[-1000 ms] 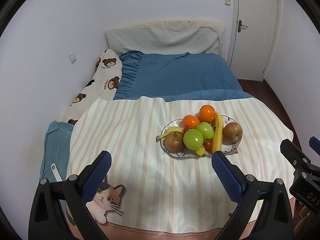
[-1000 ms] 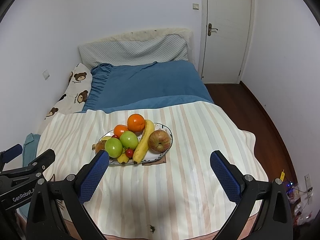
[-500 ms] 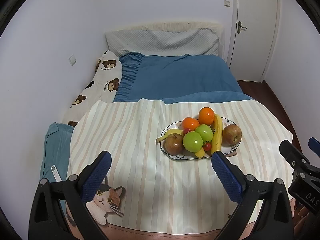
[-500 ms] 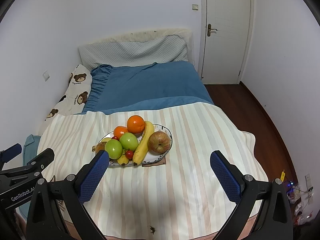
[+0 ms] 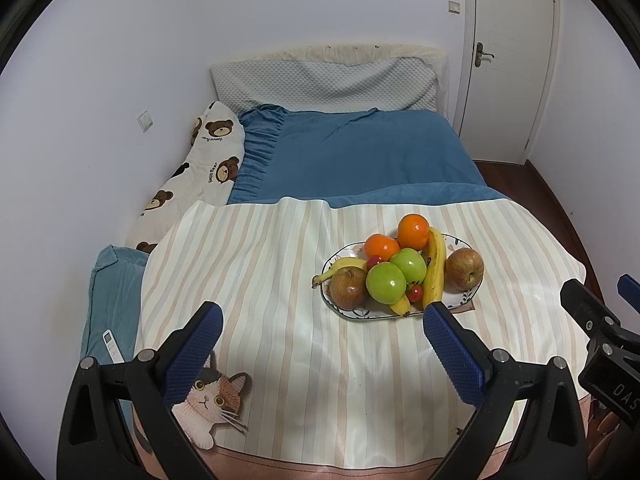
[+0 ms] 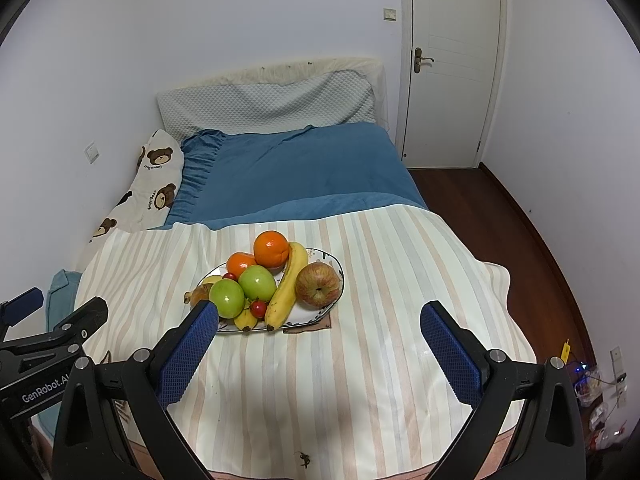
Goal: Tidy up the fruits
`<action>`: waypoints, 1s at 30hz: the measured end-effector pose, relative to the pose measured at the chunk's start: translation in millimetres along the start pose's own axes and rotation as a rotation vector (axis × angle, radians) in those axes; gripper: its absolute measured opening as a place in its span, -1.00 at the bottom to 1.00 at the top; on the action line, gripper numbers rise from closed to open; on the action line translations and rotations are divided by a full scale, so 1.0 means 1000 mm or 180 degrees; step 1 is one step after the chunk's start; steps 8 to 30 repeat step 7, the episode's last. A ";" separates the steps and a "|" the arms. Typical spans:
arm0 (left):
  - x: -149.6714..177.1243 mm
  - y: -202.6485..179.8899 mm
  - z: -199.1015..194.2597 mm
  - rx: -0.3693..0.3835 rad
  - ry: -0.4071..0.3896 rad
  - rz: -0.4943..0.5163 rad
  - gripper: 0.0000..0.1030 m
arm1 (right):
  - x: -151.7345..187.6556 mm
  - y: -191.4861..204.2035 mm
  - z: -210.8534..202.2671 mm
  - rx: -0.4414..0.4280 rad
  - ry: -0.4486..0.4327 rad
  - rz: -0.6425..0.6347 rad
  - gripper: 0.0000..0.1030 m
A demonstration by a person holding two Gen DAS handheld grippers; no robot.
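**Green, orange and yellow fruit piled on one plate**

Green apples (image 6: 242,290) sit side by side in the middle of the white plate (image 6: 334,268). Two oranges (image 6: 271,249) are behind them. A long yellow banana (image 6: 286,292) lies next to the apples, and a red apple (image 6: 318,284) touches its other side. A second red apple (image 5: 348,288) sits at the left end of the plate, with another banana (image 5: 340,266) behind it. Small red cherry tomatoes (image 5: 415,292) peek out between the fruit.

The plate stands on a striped cloth (image 6: 360,360) spread over the foot of a bed. A cat picture (image 5: 212,400) is on the cloth's near corner. Farther back are a blue blanket (image 6: 304,172), a grey pillow (image 6: 264,104) and a teddy bear pillow (image 5: 200,172).

The left gripper (image 5: 318,330) hangs over the cloth, near the plate, with its blue fingers (image 5: 192,356) wide apart and nothing between them. The right gripper (image 6: 318,328) is the same, spread wide and holding nothing.
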State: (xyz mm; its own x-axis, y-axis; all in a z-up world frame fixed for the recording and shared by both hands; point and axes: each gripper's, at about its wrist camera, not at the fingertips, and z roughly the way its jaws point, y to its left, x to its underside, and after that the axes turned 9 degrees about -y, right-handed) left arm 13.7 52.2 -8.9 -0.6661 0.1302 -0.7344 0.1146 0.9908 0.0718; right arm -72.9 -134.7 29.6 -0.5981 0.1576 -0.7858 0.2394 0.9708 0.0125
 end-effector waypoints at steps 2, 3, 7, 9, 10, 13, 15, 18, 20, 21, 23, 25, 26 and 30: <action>-0.001 0.000 0.000 -0.0008 -0.0003 -0.0005 0.99 | 0.000 0.000 0.000 -0.0002 -0.0002 0.0000 1.00; -0.002 0.000 -0.001 -0.0008 -0.0008 -0.0002 0.99 | 0.000 0.000 0.000 0.0003 -0.0003 -0.0004 1.00; -0.003 0.001 -0.003 0.0015 -0.0032 -0.0006 0.99 | -0.001 0.000 -0.001 0.0009 -0.0001 0.0013 1.00; -0.003 0.001 -0.003 0.0015 -0.0032 -0.0006 0.99 | -0.001 0.000 -0.001 0.0009 -0.0001 0.0013 1.00; -0.003 0.001 -0.003 0.0015 -0.0032 -0.0006 0.99 | -0.001 0.000 -0.001 0.0009 -0.0001 0.0013 1.00; -0.003 0.001 -0.003 0.0015 -0.0032 -0.0006 0.99 | -0.001 0.000 -0.001 0.0009 -0.0001 0.0013 1.00; -0.003 0.001 -0.003 0.0015 -0.0032 -0.0006 0.99 | -0.001 0.000 -0.001 0.0009 -0.0001 0.0013 1.00; -0.003 0.001 -0.003 0.0015 -0.0032 -0.0006 0.99 | -0.001 0.000 -0.001 0.0009 -0.0001 0.0013 1.00; -0.003 0.001 -0.003 0.0015 -0.0032 -0.0006 0.99 | -0.001 0.000 -0.001 0.0009 -0.0001 0.0013 1.00; -0.003 0.001 -0.003 0.0015 -0.0032 -0.0006 0.99 | -0.001 0.000 -0.001 0.0009 -0.0001 0.0013 1.00; -0.003 0.001 -0.003 0.0015 -0.0032 -0.0006 0.99 | -0.001 0.000 -0.001 0.0009 -0.0001 0.0013 1.00; -0.003 0.001 -0.003 0.0015 -0.0032 -0.0006 0.99 | -0.001 0.000 -0.001 0.0009 -0.0001 0.0013 1.00; -0.003 0.001 -0.003 0.0015 -0.0032 -0.0006 0.99 | -0.001 0.000 -0.001 0.0009 -0.0001 0.0013 1.00; -0.003 0.001 -0.003 0.0015 -0.0032 -0.0006 0.99 | -0.001 0.000 -0.001 0.0009 -0.0001 0.0013 1.00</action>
